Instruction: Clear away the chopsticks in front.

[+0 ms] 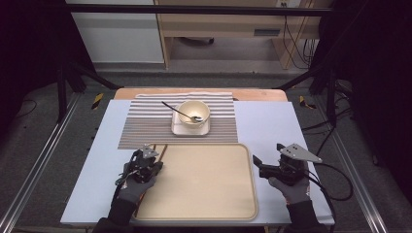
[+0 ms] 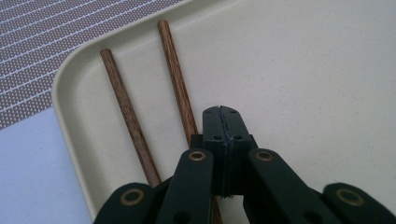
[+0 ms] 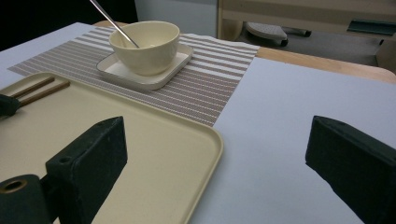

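Two brown wooden chopsticks (image 2: pixel 128 116) lie side by side along the left edge of a beige tray (image 2: pixel 303 70). My left gripper (image 2: pixel 222 112) is shut, its tips just right of and above the right chopstick (image 2: pixel 177 84), with nothing seen between the jaws. From above, the left gripper (image 1: pixel 147 154) hangs over the tray's (image 1: pixel 204 184) left rim. My right gripper (image 1: pixel 268 153) stands open and bare beside the tray's right edge, over the pale blue tabletop. In the right gripper view its jaws (image 3: pixel 217 135) frame the tray's corner (image 3: pixel 205 140).
A cream bowl (image 1: pixel 193 112) with a metal spoon (image 1: pixel 177 110) in it stands on a square plate (image 1: pixel 191 129) on a striped placemat (image 1: pixel 145 126) beyond the tray. Dark frame posts flank the table, and its far wooden edge (image 1: pixel 257 93) shows.
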Available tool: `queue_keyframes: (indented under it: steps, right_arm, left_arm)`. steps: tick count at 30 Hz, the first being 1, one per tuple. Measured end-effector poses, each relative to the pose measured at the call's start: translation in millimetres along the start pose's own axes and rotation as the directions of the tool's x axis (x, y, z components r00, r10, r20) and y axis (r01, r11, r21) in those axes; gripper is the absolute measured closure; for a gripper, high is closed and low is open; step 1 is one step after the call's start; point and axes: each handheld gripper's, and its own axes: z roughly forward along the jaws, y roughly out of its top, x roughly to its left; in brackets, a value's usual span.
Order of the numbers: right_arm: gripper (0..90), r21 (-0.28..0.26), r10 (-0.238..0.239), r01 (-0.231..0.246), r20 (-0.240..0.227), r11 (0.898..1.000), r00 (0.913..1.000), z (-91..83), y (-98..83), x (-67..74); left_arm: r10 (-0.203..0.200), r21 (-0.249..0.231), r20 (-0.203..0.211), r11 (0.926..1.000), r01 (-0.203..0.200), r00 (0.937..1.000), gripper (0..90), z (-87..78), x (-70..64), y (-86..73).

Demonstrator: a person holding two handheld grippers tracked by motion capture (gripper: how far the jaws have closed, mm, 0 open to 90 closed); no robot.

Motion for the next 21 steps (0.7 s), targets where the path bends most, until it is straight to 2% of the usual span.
queue_keyframes:
  steps: [11, 13, 21]
  right_arm:
    - [5.7, 0.003, 0.001, -0.001, 0.002, 1.000, 1.0000, 0.2, -0.2, 0.3]
    - [5.7, 0.007, -0.001, 0.001, 0.001, 1.000, 1.0000, 1.1, -0.7, 0.8]
    - [5.7, 0.006, -0.006, 0.006, 0.000, 1.000, 1.0000, 1.1, -0.7, 0.7]
  left_arm:
    - [0.011, -0.020, 0.000, 0.9997, -0.011, 0.9999, 89.6, -6.8, 12.4, -6.3]
    - [-0.001, -0.032, 0.008, 0.9995, 0.001, 1.0000, 89.6, -6.6, 15.9, -7.5]
    - [0.008, -0.032, -0.003, 0.9994, -0.008, 1.0000, 89.6, -4.6, 15.4, -7.7]
